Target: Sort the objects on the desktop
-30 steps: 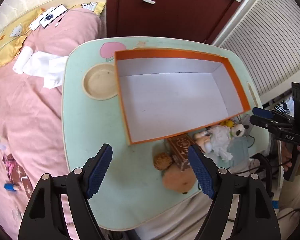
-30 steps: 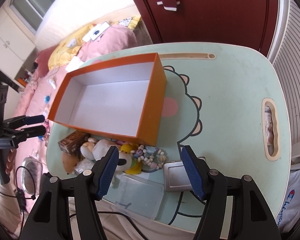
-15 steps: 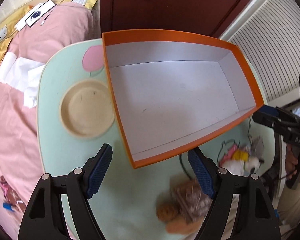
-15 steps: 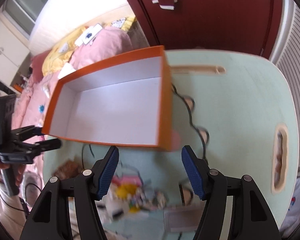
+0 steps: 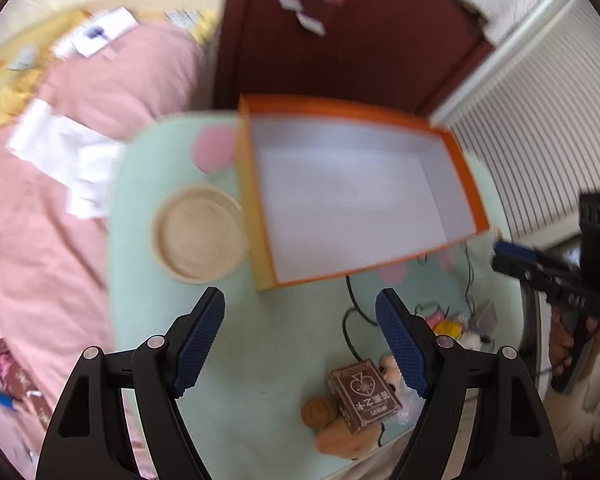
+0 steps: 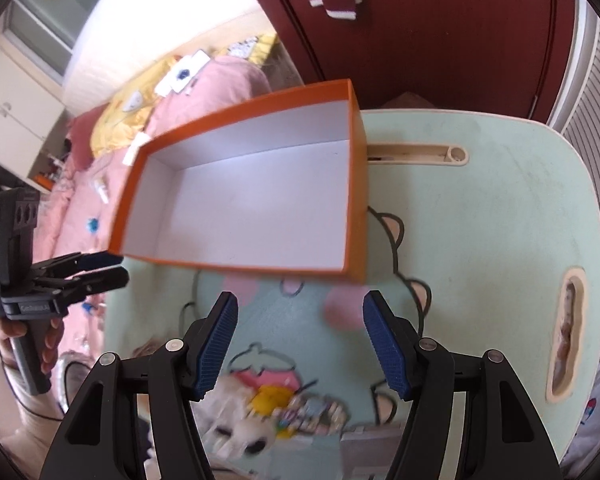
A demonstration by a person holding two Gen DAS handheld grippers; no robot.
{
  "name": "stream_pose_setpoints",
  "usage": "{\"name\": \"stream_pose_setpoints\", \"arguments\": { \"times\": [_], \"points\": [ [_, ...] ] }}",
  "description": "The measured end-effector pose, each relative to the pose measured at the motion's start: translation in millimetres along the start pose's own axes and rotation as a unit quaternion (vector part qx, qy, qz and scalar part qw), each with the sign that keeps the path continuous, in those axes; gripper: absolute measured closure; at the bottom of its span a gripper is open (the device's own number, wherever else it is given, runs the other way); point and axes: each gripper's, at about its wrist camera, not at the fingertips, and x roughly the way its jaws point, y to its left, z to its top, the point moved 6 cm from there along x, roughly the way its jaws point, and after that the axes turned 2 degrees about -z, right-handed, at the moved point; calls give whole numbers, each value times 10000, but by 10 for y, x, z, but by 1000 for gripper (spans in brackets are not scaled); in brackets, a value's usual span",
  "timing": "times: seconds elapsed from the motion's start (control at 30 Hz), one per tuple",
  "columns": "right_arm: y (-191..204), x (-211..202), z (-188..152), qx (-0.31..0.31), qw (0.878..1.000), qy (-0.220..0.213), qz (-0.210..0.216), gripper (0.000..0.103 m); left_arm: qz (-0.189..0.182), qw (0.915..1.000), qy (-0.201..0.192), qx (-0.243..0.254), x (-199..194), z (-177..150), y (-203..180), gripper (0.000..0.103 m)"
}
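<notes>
An orange box [image 5: 360, 200] with a white, empty inside sits at the back of the mint-green table [image 5: 268, 344]. My left gripper [image 5: 300, 344] is open over bare table in front of the box. Near the front edge lie a brown card box [image 5: 364, 398], a round brown cookie [image 5: 319, 412] and small plush toys [image 5: 452, 328]. In the right wrist view the orange box [image 6: 252, 208] is ahead and my right gripper [image 6: 300, 344] is open above a white plush toy [image 6: 240, 428] and a bead string [image 6: 312, 412]. Both grippers hold nothing.
A round beige dish [image 5: 198, 234] lies left of the box. A pink bed [image 5: 52, 200] borders the table's left side. The table has a pen slot [image 6: 416, 154] and a handle hole [image 6: 568, 332] on the right. A dark red door [image 6: 440, 20] stands behind.
Both views have swung and are blurred. The orange box now lies farther from the pile of small things, with bare table and its cartoon print showing between. Both grippers stay open.
</notes>
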Motion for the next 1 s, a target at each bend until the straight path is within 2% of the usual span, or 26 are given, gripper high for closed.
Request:
{"name": "stream_pose_setpoints", "arguments": {
  "times": [0.07, 0.13, 0.17, 0.2, 0.27, 0.3, 0.37, 0.43, 0.5, 0.57, 0.63, 0.67, 0.73, 0.8, 0.83, 0.87, 1.0],
  "points": [
    [43, -283, -24, -180, 9988, -367, -254, 38, 218, 9990, -380, -21, -321, -56, -33, 25],
    [127, -565, -117, -404, 9958, -678, -462, 37, 236, 9984, -484, 160, -578, -233, -179, 25],
    [178, -690, -191, -465, 9944, -801, -507, 32, 172, 9984, -483, 223, -643, -362, -268, 24],
    [228, -816, -265, -525, 9928, -923, -551, 21, 108, 9984, -482, 287, -708, -490, -358, 23],
    [329, -971, -500, -466, 9913, -1150, -437, 12, -71, 9988, -345, 337, -692, -805, -554, 21],
    [371, -1000, -624, -428, 9911, -1209, -369, 11, -170, 9989, -250, 348, -657, -973, -655, 21],
    [453, -929, -908, -395, 9927, -1082, -355, 11, -391, 9989, -6, 263, -518, -1338, -777, 21],
    [460, -762, -1215, -343, 9938, -880, -581, 11, -528, 9983, 237, 95, -318, -1675, -832, 21],
    [443, -562, -1529, -288, 9939, -646, -843, 11, -322, 9991, 281, 30, -168, -1860, -796, 21],
    [393, -373, -1755, -164, 9953, -333, -891, 11, -75, 9999, 32, -122, -114, -1922, -725, 21],
    [309, -270, -1854, -15, 9982, -60, -598, 18, 83, 9987, -238, -432, -80, -1900, -613, 21],
    [253, -236, -1871, 128, 9989, 22, -457, 24, 80, 9981, -235, -572, -44, -1899, -576, 21],
    [182, -221, -1859, 142, 9985, 47, -532, 28, 10, 9976, -95, -681, 22, -1931, -575, 21],
    [132, -204, -1840, 6, 9970, 23, -770, 52, 42, 9985, 64, -539, 81, -1986, -629, 21],
    [134, -184, -1826, -55, 9966, 8, -825, 57, 79, 9989, 146, -428, 110, -2017, -664, 21],
    [143, -162, -1811, -115, 9962, -8, -865, 67, 135, 9992, 199, -332, 144, -2036, -697, 21],
    [179, -72, -1750, -355, 9941, -72, -1022, 75, 356, 9991, 204, -65, 256, -1999, -816, 21]
  ]
}}
